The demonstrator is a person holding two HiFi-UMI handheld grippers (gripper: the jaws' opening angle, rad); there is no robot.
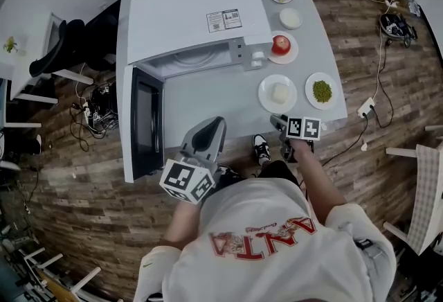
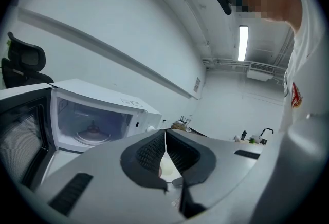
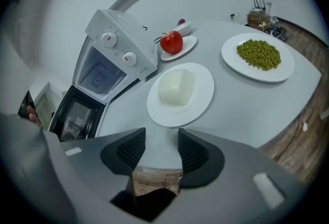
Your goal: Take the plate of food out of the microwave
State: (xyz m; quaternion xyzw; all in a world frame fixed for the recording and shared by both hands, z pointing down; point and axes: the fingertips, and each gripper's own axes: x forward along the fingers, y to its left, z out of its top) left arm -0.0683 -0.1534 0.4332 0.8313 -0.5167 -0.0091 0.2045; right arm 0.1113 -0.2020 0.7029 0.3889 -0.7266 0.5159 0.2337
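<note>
On the left cam I see the left gripper (image 2: pixel 165 138) with its jaws together, ribbed pads meeting at the tips and nothing clamped between them. Behind it to the left is the microwave (image 2: pixel 110 107): door (image 2: pixel 23 138) swung open, glass turntable (image 2: pixel 92 134) visible in the cavity. Black office chair (image 2: pixel 23 61) sits far left, ceiling light (image 2: pixel 242 43) is on, and the person's white shirt (image 2: pixel 308 89) fills the right edge.

White microwave (image 1: pixel 194 16), red apple (image 1: pixel 280 44) — green peas (image 1: pixel 322 91)
</note>
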